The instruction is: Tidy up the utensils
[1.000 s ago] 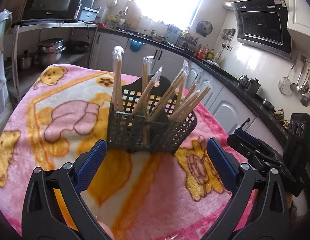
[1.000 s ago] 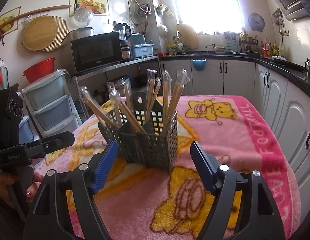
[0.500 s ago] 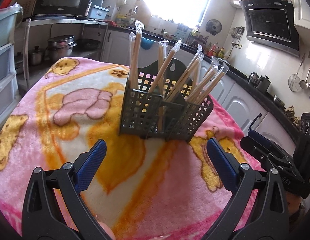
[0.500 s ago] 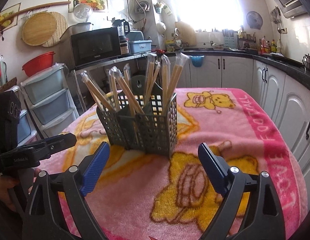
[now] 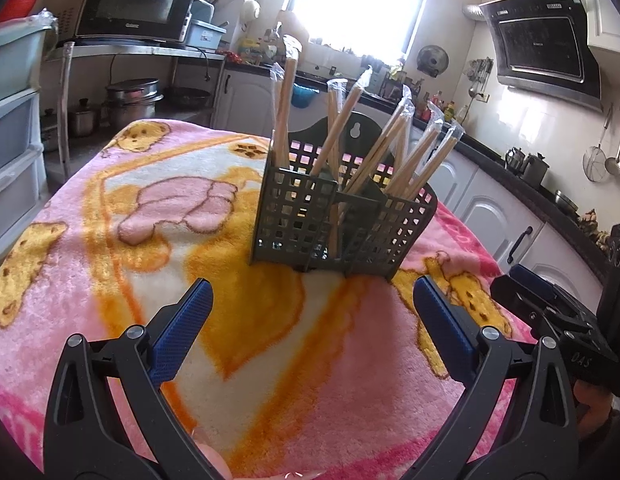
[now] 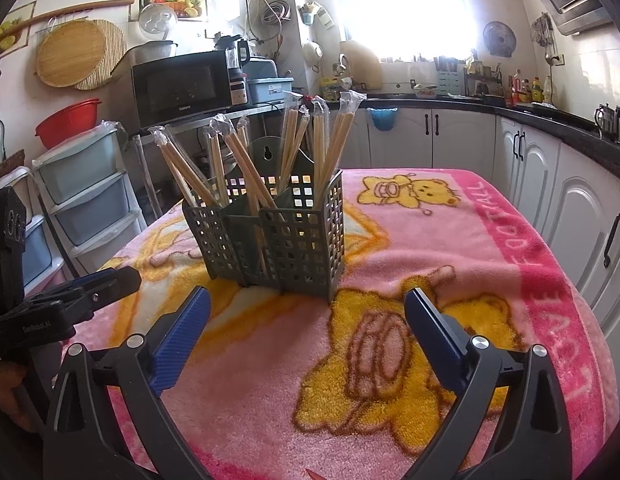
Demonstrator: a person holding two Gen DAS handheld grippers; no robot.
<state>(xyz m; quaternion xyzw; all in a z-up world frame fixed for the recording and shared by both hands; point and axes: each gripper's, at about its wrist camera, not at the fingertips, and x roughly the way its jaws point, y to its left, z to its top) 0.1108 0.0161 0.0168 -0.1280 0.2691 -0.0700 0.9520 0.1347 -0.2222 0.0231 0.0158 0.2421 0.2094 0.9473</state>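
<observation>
A dark grey perforated utensil holder (image 5: 334, 220) stands upright on the pink blanket-covered table (image 5: 109, 240); it also shows in the right wrist view (image 6: 269, 232). Several pairs of plastic-wrapped wooden chopsticks (image 5: 390, 152) stand in its compartments, also seen in the right wrist view (image 6: 245, 156). My left gripper (image 5: 310, 320) is open and empty, well short of the holder. My right gripper (image 6: 305, 320) is open and empty, also short of the holder. Each gripper shows at the edge of the other's view: the right one (image 5: 550, 312) and the left one (image 6: 69, 300).
Kitchen cabinets and a dark counter (image 6: 550, 128) run along the right. A microwave (image 6: 181, 88) sits on a rack, with plastic drawers (image 6: 85, 188) left of the table. A range hood (image 5: 546, 44) hangs at the far right.
Both grippers have drawn back from the holder and risen a little; it sits farther off and smaller in both views. Both stay open.
</observation>
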